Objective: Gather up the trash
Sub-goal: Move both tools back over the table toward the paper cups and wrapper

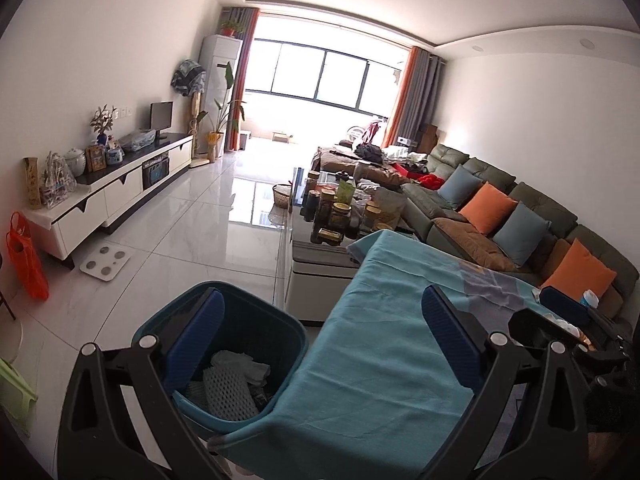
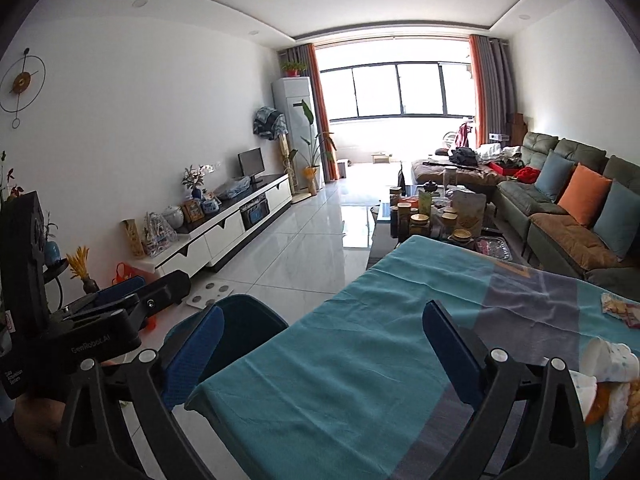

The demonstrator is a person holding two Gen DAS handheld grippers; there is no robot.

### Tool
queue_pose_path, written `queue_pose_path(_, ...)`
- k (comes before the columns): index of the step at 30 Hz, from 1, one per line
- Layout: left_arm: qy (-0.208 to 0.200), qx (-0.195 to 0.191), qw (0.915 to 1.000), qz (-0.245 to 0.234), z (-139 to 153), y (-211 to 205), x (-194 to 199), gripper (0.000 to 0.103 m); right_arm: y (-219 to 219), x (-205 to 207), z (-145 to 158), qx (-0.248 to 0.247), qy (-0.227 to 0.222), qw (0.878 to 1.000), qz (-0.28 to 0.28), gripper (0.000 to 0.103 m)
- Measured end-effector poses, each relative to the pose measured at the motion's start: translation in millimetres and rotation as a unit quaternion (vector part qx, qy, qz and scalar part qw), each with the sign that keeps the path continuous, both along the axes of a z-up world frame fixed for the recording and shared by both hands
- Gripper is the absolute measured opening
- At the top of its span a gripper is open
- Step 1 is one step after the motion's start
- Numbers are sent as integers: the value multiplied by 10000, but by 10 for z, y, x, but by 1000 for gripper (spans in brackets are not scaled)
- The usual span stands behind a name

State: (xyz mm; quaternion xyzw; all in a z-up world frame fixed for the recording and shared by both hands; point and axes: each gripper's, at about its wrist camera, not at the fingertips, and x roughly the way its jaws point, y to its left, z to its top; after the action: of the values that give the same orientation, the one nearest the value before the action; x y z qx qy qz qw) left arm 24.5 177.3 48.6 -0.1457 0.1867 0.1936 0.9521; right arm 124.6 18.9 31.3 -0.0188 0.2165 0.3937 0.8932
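Both grippers hung over the near end of the table, its teal cloth [image 1: 384, 344] spread flat beneath them. The left gripper [image 1: 324, 332] had its blue fingers [image 1: 196, 340] spread wide with nothing between them, and so did the right gripper [image 2: 324, 344]. At about seven o'clock in the left wrist view a dark teal bin [image 1: 224, 360] stood on the floor tight against the table's left edge, holding a white foam net sleeve [image 1: 228, 392] and crumpled white tissue [image 1: 244, 364]. More trash lay on the cloth at the right gripper's four o'clock: a crushed paper cup [image 2: 612, 364] with tissue and something orange under it, and at three o'clock a small printed wrapper [image 2: 620, 308], its lettering too small to read. On the left gripper's black body, at nine o'clock in the right wrist view, white lettering read "GenRobot.AI" [image 2: 90, 346]. Beyond the table, jars [image 2: 420, 220] crowded a low coffee table beside the green sofa [image 2: 560, 200].
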Motion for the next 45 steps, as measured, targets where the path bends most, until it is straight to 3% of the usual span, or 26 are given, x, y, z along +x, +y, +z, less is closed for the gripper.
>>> queue_pose_path(7, -202, 585, 9959, -653, 55, -764, -49, 97, -671, -263, 7, 278, -274, 9963, -770, 96)
queue_pose_path(15, -379, 774, 9845, -1526, 18, -1503, -91, 98, -1355, -554, 29, 332, -556, 9834, -1695, 96)
queue_pose_path(21, -461, 801, 9816, -1672, -10, -1729, -141, 98, -1707, -699, -25, 316, -664, 9704, -2300, 96)
queue_pose_path(28, -521, 728, 9805, -1752, 9, -1709, -132, 97, -2066, -863, -71, 355, -687, 9563, -2819, 96)
queue_pose_path(34, -497, 839, 9733, -2078, 18, -1856, -18, 97, -2310, -951, -130, 358, -670, 9452, -3176, 96)
queue_pose_path(45, -204, 872, 9670, -2384, -94, -2020, 324, 98, -2482, -743, -204, 302, -441, 9376, -3436, 96)
